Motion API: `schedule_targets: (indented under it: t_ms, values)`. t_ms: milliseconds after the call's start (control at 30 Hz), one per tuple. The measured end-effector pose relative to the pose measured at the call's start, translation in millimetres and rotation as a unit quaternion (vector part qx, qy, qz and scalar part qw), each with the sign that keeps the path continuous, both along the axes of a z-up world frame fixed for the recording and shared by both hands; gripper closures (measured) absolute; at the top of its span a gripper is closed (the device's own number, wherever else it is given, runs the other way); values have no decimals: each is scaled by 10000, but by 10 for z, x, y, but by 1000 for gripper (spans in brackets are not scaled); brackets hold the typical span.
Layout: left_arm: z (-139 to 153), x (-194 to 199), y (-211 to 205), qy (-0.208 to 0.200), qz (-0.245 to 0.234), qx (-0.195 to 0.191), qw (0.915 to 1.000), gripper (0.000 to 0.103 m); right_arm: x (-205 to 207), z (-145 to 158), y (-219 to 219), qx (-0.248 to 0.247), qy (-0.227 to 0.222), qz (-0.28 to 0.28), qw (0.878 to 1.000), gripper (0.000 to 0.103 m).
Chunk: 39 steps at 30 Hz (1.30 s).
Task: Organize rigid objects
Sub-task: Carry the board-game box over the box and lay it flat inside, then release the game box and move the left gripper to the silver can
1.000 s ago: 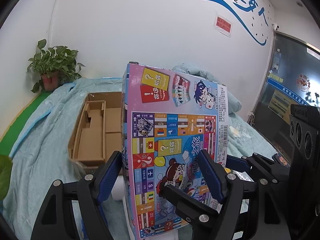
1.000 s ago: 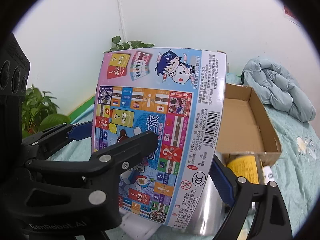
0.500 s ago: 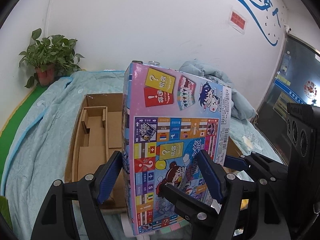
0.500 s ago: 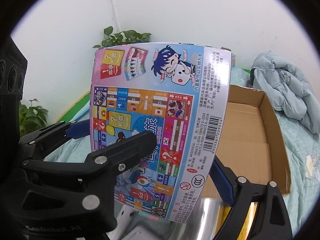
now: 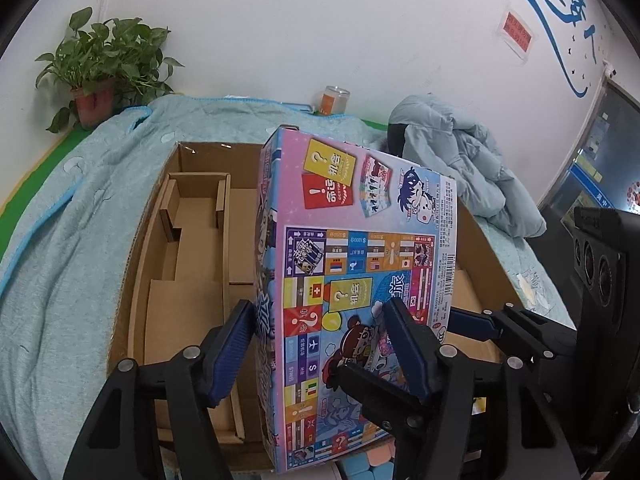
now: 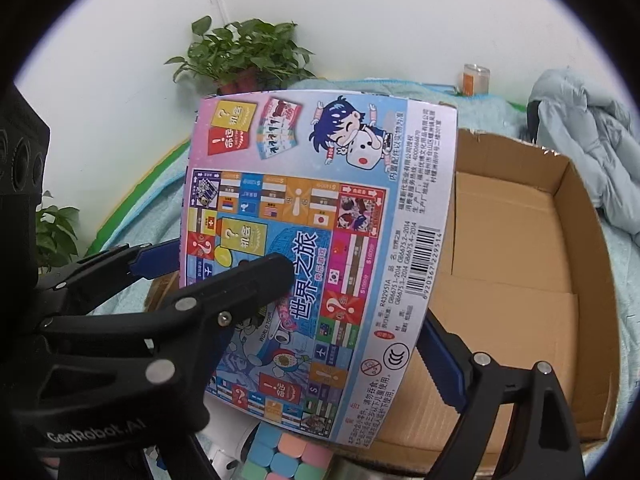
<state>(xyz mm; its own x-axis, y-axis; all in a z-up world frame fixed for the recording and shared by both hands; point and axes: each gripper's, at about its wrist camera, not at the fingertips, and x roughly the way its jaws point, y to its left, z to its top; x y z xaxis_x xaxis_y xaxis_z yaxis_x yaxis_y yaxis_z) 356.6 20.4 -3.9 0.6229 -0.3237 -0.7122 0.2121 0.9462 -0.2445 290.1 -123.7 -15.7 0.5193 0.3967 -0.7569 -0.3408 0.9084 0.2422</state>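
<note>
A colourful board game box (image 5: pixel 360 240) (image 6: pixel 320 220) is held upright, tilted, over an open cardboard carton (image 5: pixel 160 240) (image 6: pixel 520 260). My left gripper (image 5: pixel 320 312) grips its lower part, one blue pad on the narrow side and one on the printed face. Its jaws are closing on the box. My right gripper (image 6: pixel 352 296) is shut on the same box, its black finger across the printed face and the other finger behind the right edge. The box's lower edge is hidden behind the fingers.
The carton lies on a teal blanket (image 5: pixel 60 260) and has cardboard dividers (image 5: pixel 196 208) on its left side. A pastel puzzle cube (image 6: pixel 280 456) lies in front of it. A potted plant (image 5: pixel 104 60), a jar (image 5: pixel 334 100) and a light blue jacket (image 5: pixel 460 168) are behind.
Both grippers have carried the game box forward and a little down, from in front of the carton to over it. The left jaws have drawn in on the box.
</note>
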Motion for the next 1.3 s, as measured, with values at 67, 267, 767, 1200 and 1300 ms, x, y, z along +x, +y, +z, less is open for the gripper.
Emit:
schedule_targets:
  t_ms: [67,267,767,1200,1300]
  values:
    - [-95,71,23,100,-2,64,9999,40,68,-84,-16,-32,136,14,9999,18]
    - [-408,244,175,431,311,291,9982,61,180,-305,14,-82,670,84,9977,33]
    - [-186,-343,323,-347,210,674,9969,47,135,-266,-150,-141,560,-195,9981,31]
    - [33,-1382,335,-1492,715,762,9833,80,-1221,220,-867,221,-972,-1086,9891,23]
    - [11,-1458,280,-1093,879,898,9860,98,-1362,234,-890,84,-934,-1165,9888,72]
